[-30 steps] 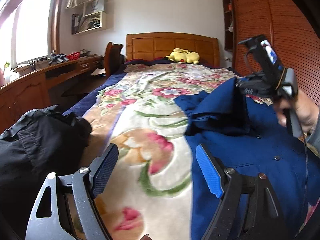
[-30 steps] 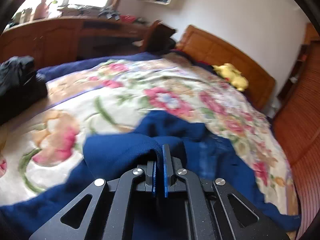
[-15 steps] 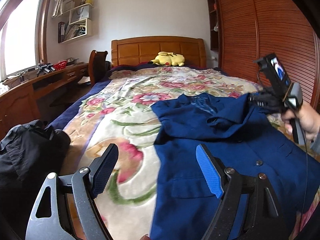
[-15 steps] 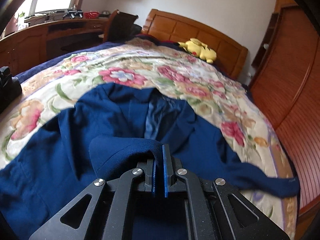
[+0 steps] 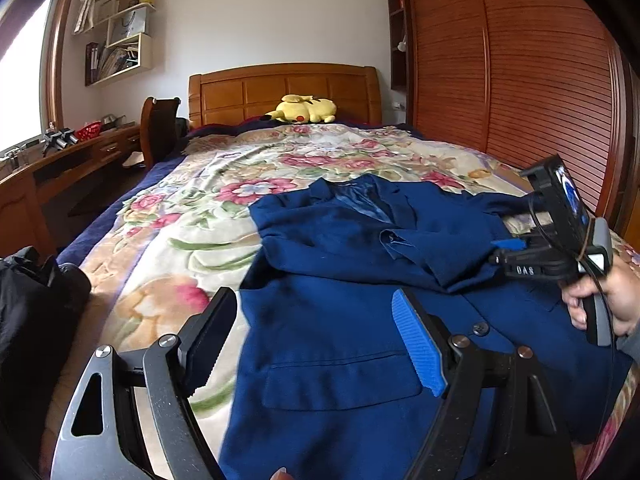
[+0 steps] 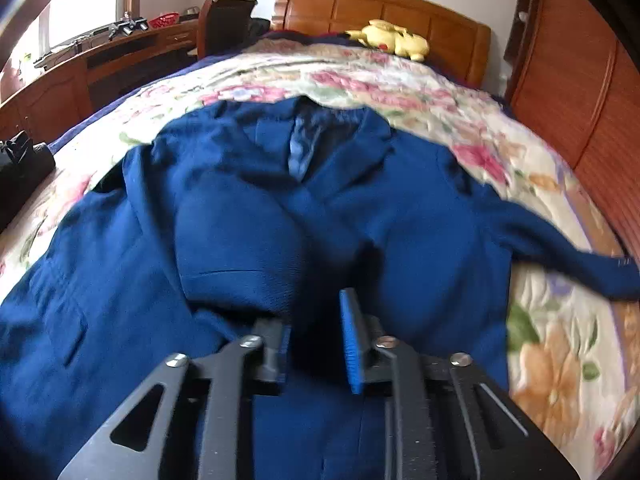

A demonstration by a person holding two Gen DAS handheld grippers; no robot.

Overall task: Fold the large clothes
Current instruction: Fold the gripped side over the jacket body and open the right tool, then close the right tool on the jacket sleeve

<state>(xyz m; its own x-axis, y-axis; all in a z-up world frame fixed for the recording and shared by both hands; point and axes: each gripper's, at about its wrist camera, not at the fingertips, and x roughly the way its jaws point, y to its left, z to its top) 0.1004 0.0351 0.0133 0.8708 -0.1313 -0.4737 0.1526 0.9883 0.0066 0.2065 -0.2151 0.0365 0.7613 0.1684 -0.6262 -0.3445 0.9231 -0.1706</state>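
On the bed point(image 5: 200, 216), blue jacket point(image 5: 340, 320) lies front-up across the floral cover, collar toward the headboard. Near-side sleeve point(image 6: 240, 248) is folded in over the chest; far sleeve point(image 6: 560, 248) is spread out toward the wardrobe side. Black garment point(image 5: 32, 300) is heaped at the bed's left edge, well apart.

Right gripper point(image 6: 314, 340): fingers opening just above the folded sleeve's cuff end, nothing pinched between them as far as I can see. Looks like a release of that fold. Left gripper point(image 5: 312, 340): fingers wide apart, empty, hovering over the pocket area.

To do this well, I'd say: let the cuff go fully before pulling away, back straight off so the fingers don't drag the sleeve askew. Check the sleeve lies flat, no bunching at the shoulder. Far sleeve likely next; fold it to mirror this one.
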